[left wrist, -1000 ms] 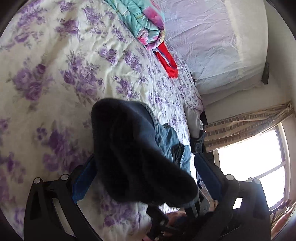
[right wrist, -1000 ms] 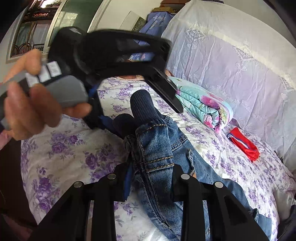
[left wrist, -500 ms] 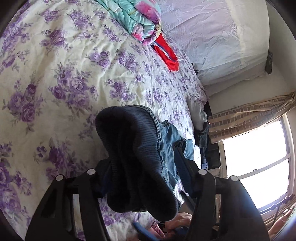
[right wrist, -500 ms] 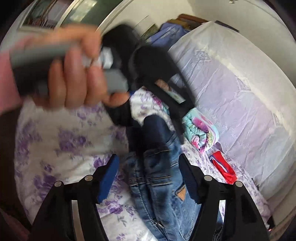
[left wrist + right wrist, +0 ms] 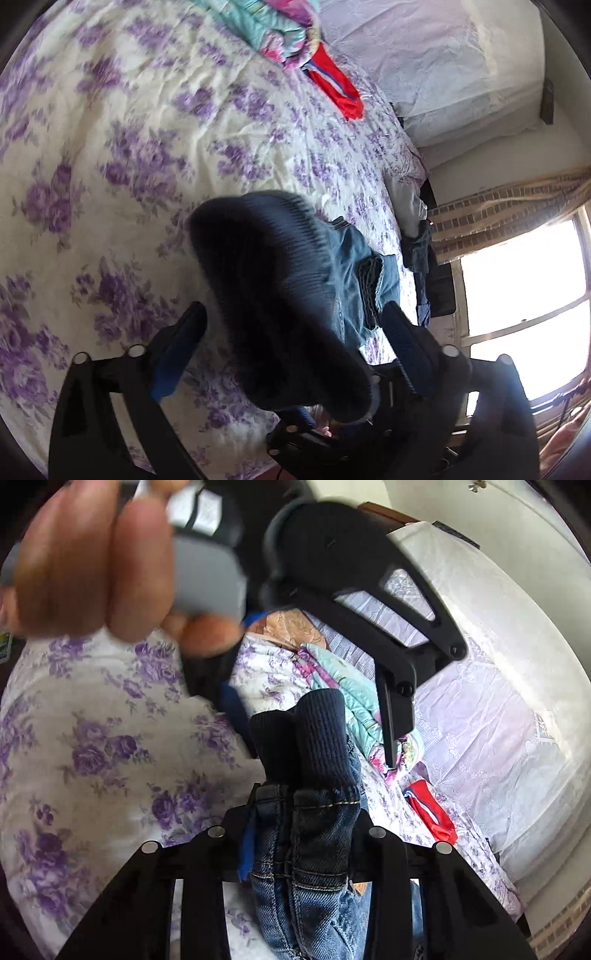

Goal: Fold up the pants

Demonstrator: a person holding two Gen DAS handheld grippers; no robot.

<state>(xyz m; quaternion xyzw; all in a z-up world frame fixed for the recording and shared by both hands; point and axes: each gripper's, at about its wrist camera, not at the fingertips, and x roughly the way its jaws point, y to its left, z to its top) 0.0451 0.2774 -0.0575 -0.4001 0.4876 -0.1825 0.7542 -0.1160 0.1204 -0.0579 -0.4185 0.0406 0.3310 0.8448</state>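
Note:
The pants are blue jeans with a dark ribbed waistband. In the right wrist view my right gripper (image 5: 301,834) is shut on the jeans (image 5: 314,864) just below the waistband (image 5: 321,746), and they hang down from it. In the left wrist view the waistband (image 5: 273,295) bulges up between the fingers of my left gripper (image 5: 291,325), which stand wide apart and do not press on it. Denim (image 5: 354,269) trails behind toward the bed edge. The left gripper and the hand holding it fill the top of the right wrist view (image 5: 369,590).
A bedspread (image 5: 147,129) with purple flowers lies under everything. A folded teal and pink quilt (image 5: 273,29) and a red cloth (image 5: 336,88) lie further up the bed. A pale lace cover (image 5: 498,701) drapes the far side. A window (image 5: 524,291) is at right.
My left gripper has opened its fingers from around the waistband. My right gripper has closed on the jeans and lifted them, and the left gripper has come closer in its view.

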